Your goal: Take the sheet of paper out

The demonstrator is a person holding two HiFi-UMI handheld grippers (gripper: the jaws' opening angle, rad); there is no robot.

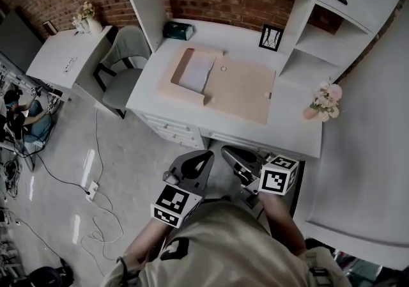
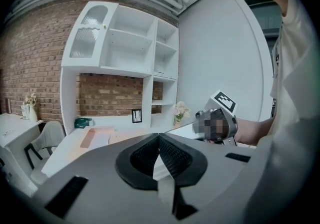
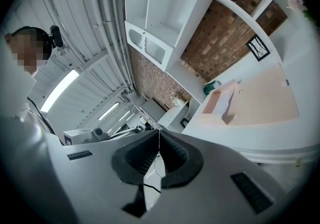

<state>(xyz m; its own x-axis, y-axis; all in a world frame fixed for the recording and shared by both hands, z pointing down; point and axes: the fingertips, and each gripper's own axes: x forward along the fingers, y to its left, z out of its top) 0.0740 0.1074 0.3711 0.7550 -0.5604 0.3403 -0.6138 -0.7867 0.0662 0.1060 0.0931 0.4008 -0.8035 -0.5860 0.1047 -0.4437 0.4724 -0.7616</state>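
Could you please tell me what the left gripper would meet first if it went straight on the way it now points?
Probably the front edge of the white desk, just short of the open folder; depth is unclear.

Count: 1 folder (image 1: 243, 91), 1 sheet of paper (image 1: 195, 71), 1 picture frame (image 1: 270, 37), 1 teal box (image 1: 177, 30), 1 chair (image 1: 124, 65), 2 flower bunches (image 1: 326, 101) (image 1: 84, 16), 2 grippers: left gripper (image 1: 206, 155), right gripper (image 1: 229, 150).

My left tool (image 1: 206, 153) and my right tool (image 1: 227, 149) sit side by side just ahead of my torso, their tips leaning toward each other and close together. The left tool's jaws are closed tip to tip, with nothing between them. The right tool's jaws are pressed together too, and empty. My left forearm (image 1: 137, 247) and right forearm (image 1: 285, 225) trail back from the tools toward my body.
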